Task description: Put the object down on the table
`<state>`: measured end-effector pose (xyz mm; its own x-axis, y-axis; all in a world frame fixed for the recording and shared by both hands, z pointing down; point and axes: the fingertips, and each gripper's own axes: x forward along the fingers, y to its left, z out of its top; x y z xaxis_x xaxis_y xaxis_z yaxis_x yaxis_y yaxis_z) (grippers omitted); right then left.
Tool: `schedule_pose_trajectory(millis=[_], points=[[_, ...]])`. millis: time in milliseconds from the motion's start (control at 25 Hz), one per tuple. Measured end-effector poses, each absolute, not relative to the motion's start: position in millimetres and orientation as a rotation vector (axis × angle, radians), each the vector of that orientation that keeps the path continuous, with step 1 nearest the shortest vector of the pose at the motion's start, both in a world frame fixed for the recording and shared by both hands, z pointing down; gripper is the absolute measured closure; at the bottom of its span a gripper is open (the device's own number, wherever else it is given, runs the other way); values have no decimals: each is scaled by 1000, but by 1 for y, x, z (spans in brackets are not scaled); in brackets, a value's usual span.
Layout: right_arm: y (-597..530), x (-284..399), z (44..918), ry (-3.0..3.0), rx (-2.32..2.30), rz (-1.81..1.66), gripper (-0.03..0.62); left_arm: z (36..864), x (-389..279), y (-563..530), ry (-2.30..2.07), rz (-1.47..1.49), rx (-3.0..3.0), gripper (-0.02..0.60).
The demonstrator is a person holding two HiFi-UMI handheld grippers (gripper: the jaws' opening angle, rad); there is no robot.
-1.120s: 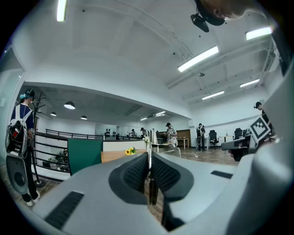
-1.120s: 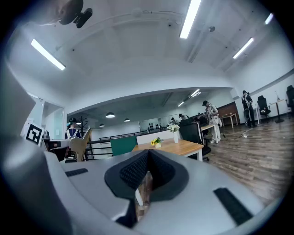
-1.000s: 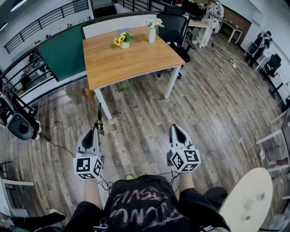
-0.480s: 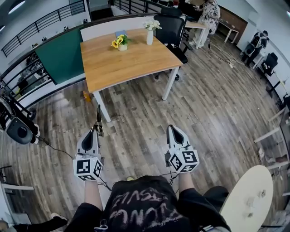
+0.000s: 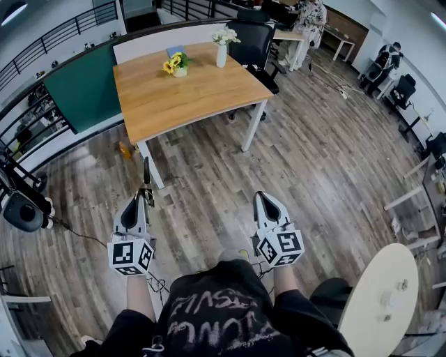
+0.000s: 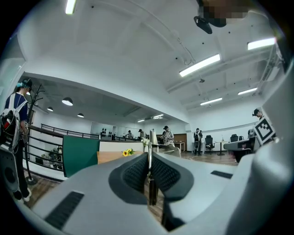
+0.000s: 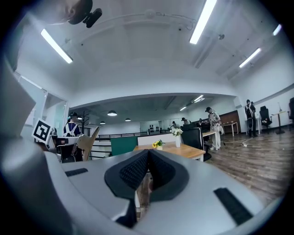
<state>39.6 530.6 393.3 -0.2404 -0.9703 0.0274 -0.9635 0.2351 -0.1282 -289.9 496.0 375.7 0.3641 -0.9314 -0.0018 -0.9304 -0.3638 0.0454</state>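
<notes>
Grey left gripper (image 5: 142,196) level, pinching thin strip (image 5: 146,171); right gripper (image 5: 260,196) level.

An open-plan office: wooden table (image 5: 185,87), black swivel chair (image 5: 252,43), more desks (image 5: 341,36) and people (image 5: 311,15) beyond.

The object (image 5: 146,172) was a thin, flat, dark strip, seen edge-on as a narrow line. It was pinched between the closed pads of the left tongs (image 5: 142,198) and stuck out past their tips toward the bench (image 5: 188,97). It was held in the air just short of the bench's near left leg, clear of the pale wooden top, which lay well apart beyond it.
</notes>
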Motion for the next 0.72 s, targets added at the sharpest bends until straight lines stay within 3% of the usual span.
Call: schedule_pose_trajectory(millis=[720], points=[[389, 59, 413, 2504, -1837, -193, 588, 390, -253, 367, -1756, 35, 2567, 560]])
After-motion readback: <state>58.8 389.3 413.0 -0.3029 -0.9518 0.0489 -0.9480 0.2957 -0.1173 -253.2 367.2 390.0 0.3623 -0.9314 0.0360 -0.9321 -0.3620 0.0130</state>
